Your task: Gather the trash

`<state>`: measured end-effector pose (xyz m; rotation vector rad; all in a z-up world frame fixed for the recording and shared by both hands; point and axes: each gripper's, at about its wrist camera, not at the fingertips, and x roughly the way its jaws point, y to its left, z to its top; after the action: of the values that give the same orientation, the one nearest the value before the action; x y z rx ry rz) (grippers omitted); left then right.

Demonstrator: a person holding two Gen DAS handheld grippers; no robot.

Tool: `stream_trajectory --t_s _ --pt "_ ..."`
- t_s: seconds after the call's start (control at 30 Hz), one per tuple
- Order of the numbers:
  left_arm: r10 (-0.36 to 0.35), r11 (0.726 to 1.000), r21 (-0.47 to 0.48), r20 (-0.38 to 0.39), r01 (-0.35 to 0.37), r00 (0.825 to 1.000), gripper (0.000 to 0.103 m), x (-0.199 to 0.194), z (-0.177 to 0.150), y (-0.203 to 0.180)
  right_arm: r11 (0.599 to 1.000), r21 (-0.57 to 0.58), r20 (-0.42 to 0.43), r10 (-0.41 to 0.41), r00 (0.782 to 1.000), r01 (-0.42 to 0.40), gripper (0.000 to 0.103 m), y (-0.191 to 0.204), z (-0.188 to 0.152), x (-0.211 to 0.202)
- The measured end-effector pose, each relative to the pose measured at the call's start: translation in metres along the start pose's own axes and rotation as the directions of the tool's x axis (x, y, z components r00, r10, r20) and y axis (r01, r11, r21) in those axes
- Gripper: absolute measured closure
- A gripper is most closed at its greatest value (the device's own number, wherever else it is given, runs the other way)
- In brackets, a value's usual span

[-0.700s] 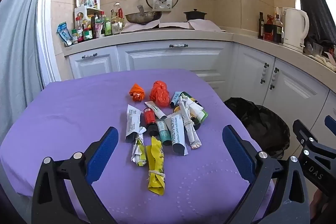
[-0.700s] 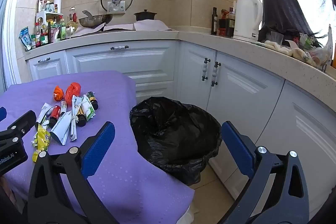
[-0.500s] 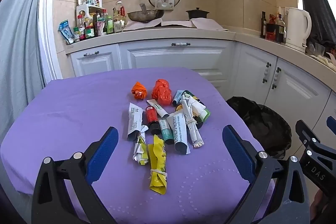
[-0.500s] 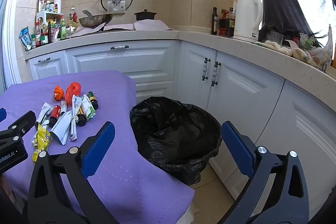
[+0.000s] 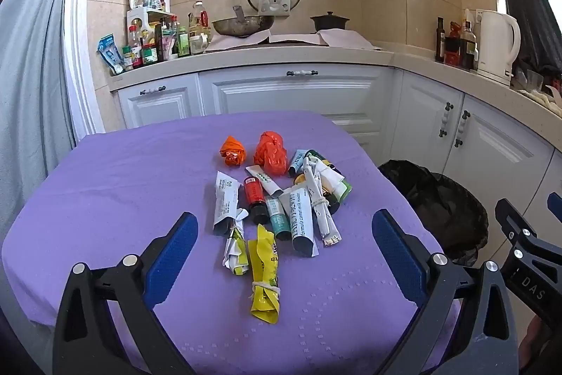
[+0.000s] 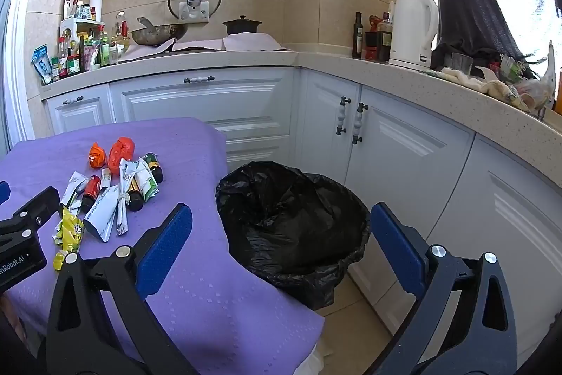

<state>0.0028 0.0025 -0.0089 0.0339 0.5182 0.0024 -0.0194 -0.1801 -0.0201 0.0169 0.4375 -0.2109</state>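
Note:
A heap of trash lies mid-table on the purple cloth [image 5: 105, 199]: two crumpled orange bags [image 5: 269, 153], squeezed white tubes [image 5: 302, 220], a red bottle [image 5: 253, 194] and a yellow wrapper [image 5: 264, 273] nearest me. My left gripper [image 5: 284, 245] hovers open over the table's near side, the yellow wrapper between its blue pads but untouched. In the right wrist view the heap [image 6: 112, 188] sits to the left. My right gripper [image 6: 281, 241] is open and empty, above the bin lined with a black bag [image 6: 291, 217] beside the table.
White kitchen cabinets [image 5: 291, 94] run along the back and right. The worktop holds spice bottles [image 5: 147, 41], a wok [image 5: 242, 23], a black pot [image 5: 329, 20] and a white kettle [image 6: 414, 30]. A grey curtain [image 5: 31, 58] hangs on the left.
The left wrist view has shifted slightly, so the trash heap sits a little farther up and back in the frame. The right gripper has stayed still. Both stay open.

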Motion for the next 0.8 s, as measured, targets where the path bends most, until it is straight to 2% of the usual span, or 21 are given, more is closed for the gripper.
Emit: stream_trajectory --t_s 0.8 --pt "0.002 1.000 0.002 -0.003 -0.002 1.000 0.006 -0.0002 0.0007 -0.0006 1.000 0.001 -0.001 -0.002 1.000 0.002 0.004 -0.0028 0.0004 -0.0006"
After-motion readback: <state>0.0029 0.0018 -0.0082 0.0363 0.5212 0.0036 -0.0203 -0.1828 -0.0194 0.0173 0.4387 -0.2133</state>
